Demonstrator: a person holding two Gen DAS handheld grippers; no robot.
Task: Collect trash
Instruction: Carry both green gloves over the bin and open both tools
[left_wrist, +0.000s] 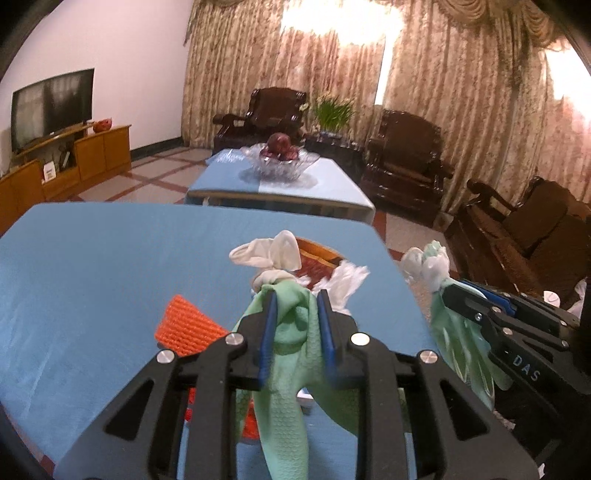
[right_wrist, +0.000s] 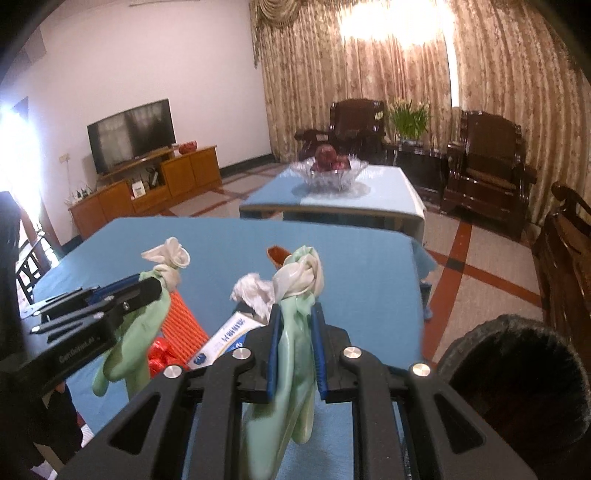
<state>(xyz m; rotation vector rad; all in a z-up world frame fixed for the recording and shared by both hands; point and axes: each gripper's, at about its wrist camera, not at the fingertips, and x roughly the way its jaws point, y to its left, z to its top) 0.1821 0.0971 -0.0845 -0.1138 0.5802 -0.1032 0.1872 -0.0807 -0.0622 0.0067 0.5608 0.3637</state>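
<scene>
Two green rubber gloves, one in each hand's gripper, both clear of the blue counter (left_wrist: 92, 266). Left gripper (left_wrist: 295, 295): jaws narrow, pinched on the left glove (left_wrist: 291, 332) just below its whitish bunched cuff; fingers of the glove hang straight down under the jaws. Right gripper (right_wrist: 294, 312): jaws nearly together, clamped on the right glove (right_wrist: 291, 354) the same way, cuff knot above, long body dangling below. Long axis of each glove is near vertical, hanging past the jaws toward the counter.

The relation that matters: the dark round bin (right_wrist: 517, 365) sits low on the floor, off the counter's right edge, and shows only in the right wrist view, lower right. It lies to the right of and below the right jaws, close beside them. The left gripper is on the far side, over the middle of the counter, well apart from the bin. Judgement: right hand is nearer and should reach the opening first; left would have to cross behind or after it.

Left on the counter: orange mesh piece (left_wrist: 184, 325), crumpled white tissue (right_wrist: 253, 291), red wrapper (right_wrist: 162, 356), a printed box (right_wrist: 225, 336). Not yet collected.

Risk, as a guess: dangling glove fingers catching the bin rim.
</scene>
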